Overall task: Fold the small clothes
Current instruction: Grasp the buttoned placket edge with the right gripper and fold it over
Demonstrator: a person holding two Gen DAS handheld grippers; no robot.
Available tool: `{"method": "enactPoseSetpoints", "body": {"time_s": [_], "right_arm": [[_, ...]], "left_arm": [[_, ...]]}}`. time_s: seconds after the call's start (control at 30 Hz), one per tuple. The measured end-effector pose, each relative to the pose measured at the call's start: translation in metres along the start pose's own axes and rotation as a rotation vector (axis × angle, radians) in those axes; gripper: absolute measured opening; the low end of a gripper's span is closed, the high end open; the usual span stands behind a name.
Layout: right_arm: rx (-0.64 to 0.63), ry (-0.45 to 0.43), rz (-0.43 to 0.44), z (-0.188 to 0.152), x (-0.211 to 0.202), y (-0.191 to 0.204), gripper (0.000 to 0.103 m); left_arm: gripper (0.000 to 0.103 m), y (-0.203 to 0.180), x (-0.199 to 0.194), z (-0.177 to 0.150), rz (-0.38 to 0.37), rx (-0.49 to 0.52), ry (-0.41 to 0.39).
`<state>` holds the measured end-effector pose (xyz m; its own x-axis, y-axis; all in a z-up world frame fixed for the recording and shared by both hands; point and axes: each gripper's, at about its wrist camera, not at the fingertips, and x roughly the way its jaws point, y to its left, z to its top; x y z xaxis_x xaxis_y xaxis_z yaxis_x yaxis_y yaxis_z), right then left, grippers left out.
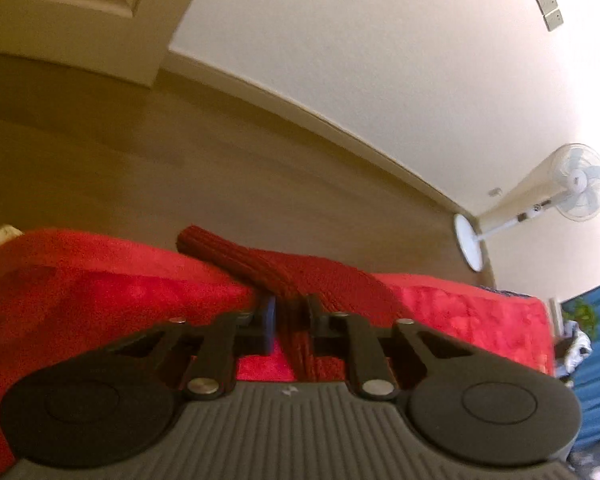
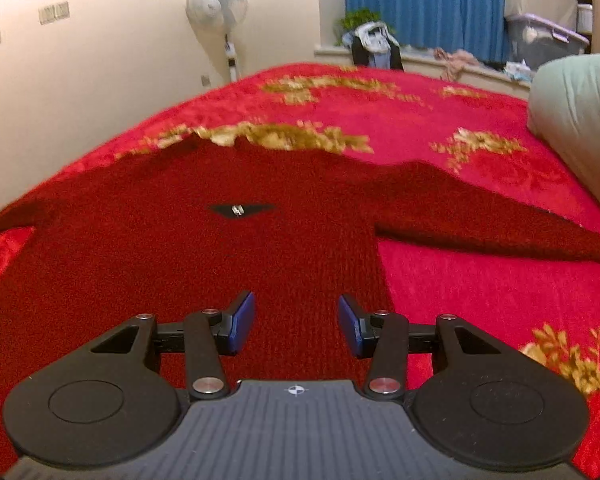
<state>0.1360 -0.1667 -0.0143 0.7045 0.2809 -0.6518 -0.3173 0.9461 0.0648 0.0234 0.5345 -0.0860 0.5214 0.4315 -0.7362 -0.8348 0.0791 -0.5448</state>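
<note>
A dark red knitted sweater lies flat on the bright red flowered blanket, its neck pointing away and one sleeve stretched out to the right. My right gripper hovers low over the sweater's lower body, open, blue pads apart with nothing pinched. In the left wrist view the other ribbed sleeve runs across the blanket's edge, its cuff hanging past it. My left gripper is shut on a bunched fold of that sleeve.
A pale green pillow sits at the right of the bed. A white standing fan is by the wall, also seen as the fan beyond wooden floor. Blue curtain and storage boxes are behind.
</note>
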Motion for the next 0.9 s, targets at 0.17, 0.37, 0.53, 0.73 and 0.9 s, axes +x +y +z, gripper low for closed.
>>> {"method": "enactPoseSetpoints", "body": {"time_s": [0.17,0.37,0.53,0.73,0.9], "right_arm": [[0.009,0.091,-0.022,-0.007,0.015,-0.003,0.010],[0.024,0.143,-0.034,-0.015,0.027,-0.008,0.011],[0.044,0.157,-0.016,-0.021,0.034,-0.014,0.014],[0.055,0.144,-0.005,-0.019,0.033,-0.019,0.013],[0.125,0.095,0.028,-0.011,0.029,-0.029,0.013]], "left_arm": [[0.011,-0.086,-0.065,-0.032,-0.055,0.337,-0.276],[0.011,-0.195,-0.172,-0.173,-0.628,0.818,-0.357],[0.025,-0.232,-0.173,-0.296,-0.946,1.135,0.274],[0.033,-0.245,-0.158,-0.287,-0.638,1.232,0.083],[0.050,-0.235,-0.180,-0.274,-0.404,1.288,-0.002]]}}
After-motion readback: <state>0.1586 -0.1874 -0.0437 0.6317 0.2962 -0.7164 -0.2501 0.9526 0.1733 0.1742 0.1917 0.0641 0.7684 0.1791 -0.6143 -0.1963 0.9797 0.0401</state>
